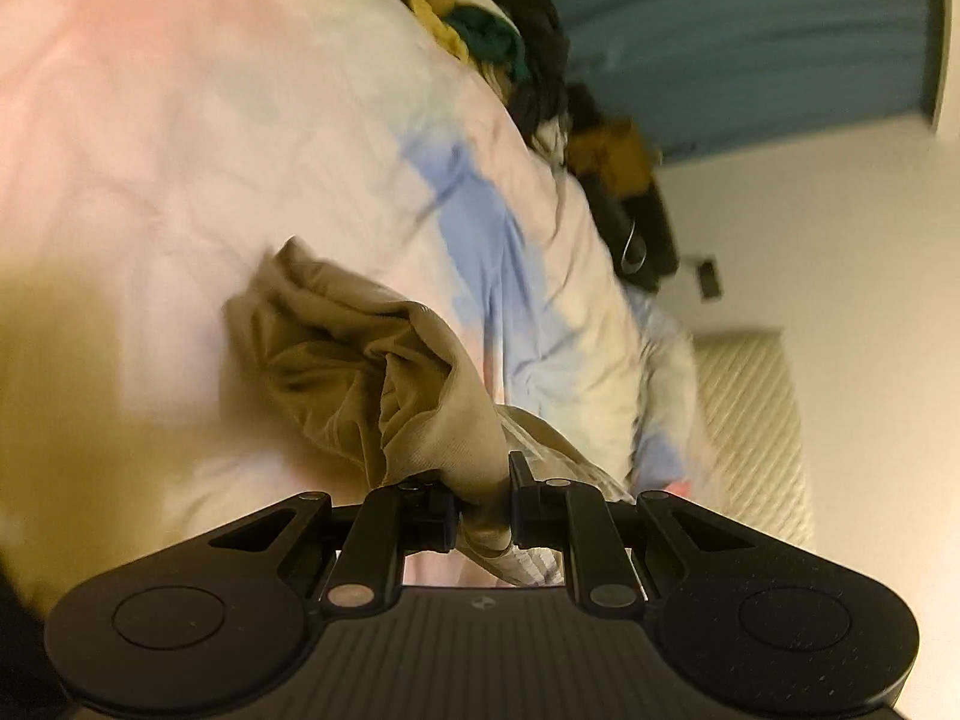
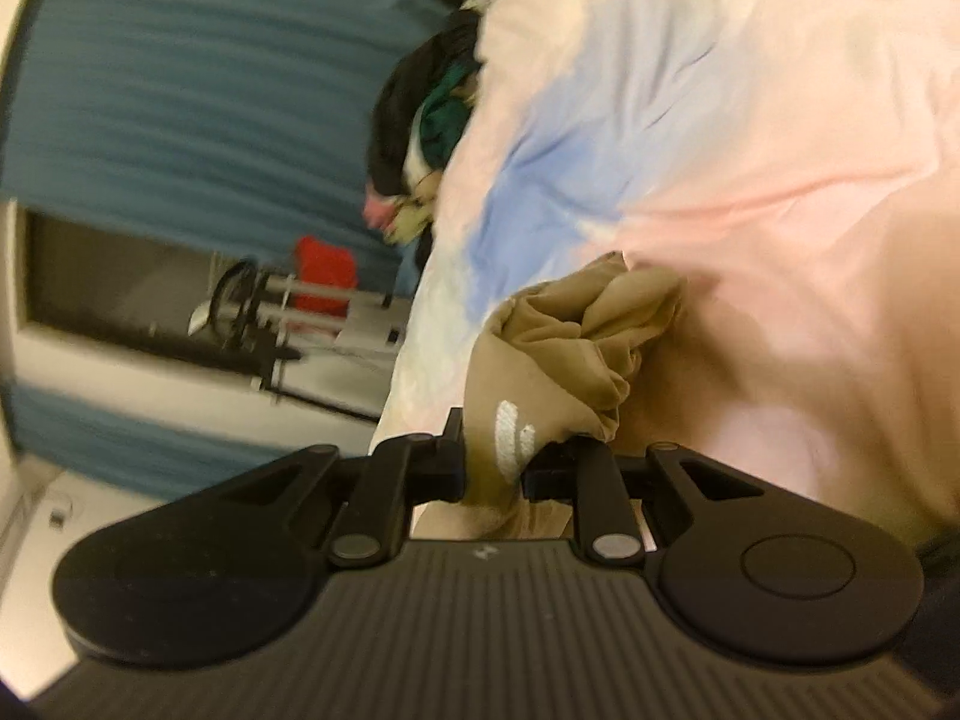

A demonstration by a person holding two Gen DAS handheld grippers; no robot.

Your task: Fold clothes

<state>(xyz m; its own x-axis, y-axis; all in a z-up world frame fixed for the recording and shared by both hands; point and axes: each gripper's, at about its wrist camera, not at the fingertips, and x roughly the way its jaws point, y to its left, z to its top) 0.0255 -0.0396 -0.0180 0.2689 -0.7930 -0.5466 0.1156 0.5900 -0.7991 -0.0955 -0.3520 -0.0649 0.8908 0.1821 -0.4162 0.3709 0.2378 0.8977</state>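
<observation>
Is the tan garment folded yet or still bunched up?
Bunched, not folded: the tan garment hangs crumpled between the left gripper and right gripper, over the pastel bedspread.

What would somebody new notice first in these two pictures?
The bunched tan garment gripped at close range by both the left tongs and right tongs. Behind it spreads a pastel pink, blue and cream bedspread, with a dark clothes pile at its far edge.
</observation>
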